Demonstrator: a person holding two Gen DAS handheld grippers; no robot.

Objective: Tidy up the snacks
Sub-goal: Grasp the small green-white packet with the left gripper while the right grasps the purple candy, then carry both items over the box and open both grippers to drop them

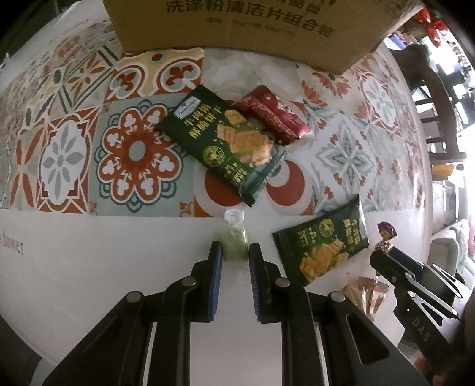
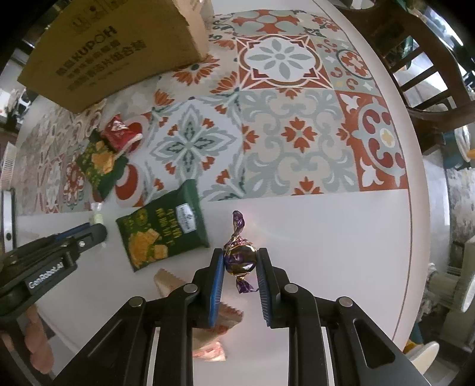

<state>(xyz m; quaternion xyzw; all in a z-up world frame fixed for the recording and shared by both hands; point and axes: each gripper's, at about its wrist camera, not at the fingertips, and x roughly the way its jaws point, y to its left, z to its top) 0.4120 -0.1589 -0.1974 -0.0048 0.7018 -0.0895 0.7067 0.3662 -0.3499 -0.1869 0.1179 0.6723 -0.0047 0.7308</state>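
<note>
Near table (image 2: 341, 237) edge: left gripper (image 1: 235, 251) clamps green candy (image 1: 234, 242); right gripper (image 2: 240, 258) clamps purple candy (image 2: 239, 256).

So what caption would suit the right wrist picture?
Right gripper fingers closed on a purple-wrapped candy beside a green cracker packet.

home dining room: round table (image 2: 326, 237) with patterned cloth, wooden chair (image 2: 415, 59), cardboard box (image 1: 237, 26).
</note>
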